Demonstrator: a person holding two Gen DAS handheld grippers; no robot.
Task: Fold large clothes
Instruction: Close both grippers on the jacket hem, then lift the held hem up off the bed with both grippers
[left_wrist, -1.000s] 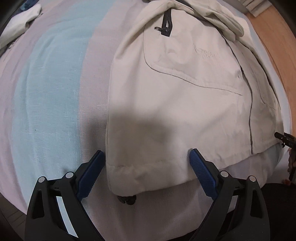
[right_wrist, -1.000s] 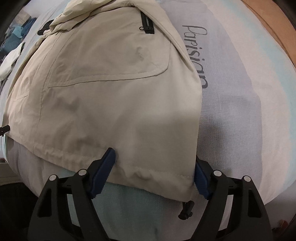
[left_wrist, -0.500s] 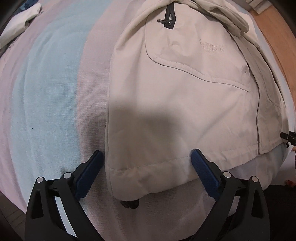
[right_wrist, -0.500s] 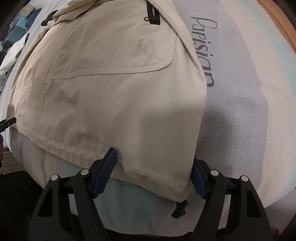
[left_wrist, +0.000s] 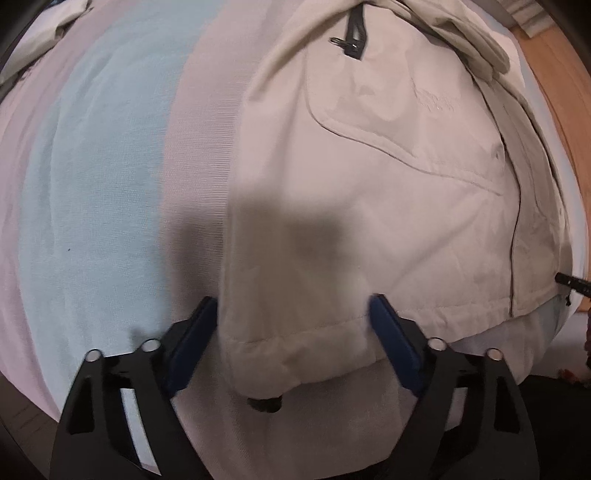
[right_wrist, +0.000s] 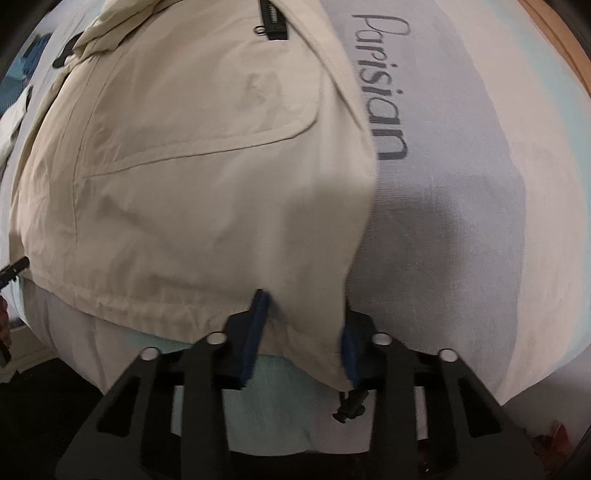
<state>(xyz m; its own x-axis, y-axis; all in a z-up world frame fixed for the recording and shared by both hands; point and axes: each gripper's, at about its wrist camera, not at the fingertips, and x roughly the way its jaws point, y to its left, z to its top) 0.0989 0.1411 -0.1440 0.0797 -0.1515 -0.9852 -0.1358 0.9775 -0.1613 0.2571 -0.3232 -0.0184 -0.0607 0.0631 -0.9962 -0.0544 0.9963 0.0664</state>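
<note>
A beige jacket (left_wrist: 369, 184) lies flat on the bed, its zip pockets far from me and its hem near me. My left gripper (left_wrist: 291, 332) points down over the hem's left corner, one pad at the jacket's side edge and the other on the cloth. Its jaws are closing, wide apart, with the hem between them. My right gripper (right_wrist: 301, 339) is at the hem's right corner of the jacket (right_wrist: 203, 166). Its jaws are closing too, and the cloth stands bunched up between the pads. A black cord toggle (right_wrist: 349, 406) hangs below that corner.
The bed cover (left_wrist: 92, 184) has pale blue, pink and grey stripes and the word Parisian (right_wrist: 384, 85). Wooden floor (left_wrist: 565, 92) shows beyond the bed's right edge. Other clothes (left_wrist: 55, 14) lie at the far left corner. Another toggle (left_wrist: 264, 402) hangs by the left corner.
My right gripper's jaws have drawn together and gathered the hem corner into a raised fold. The left jaws have narrowed a little around the other corner.
</note>
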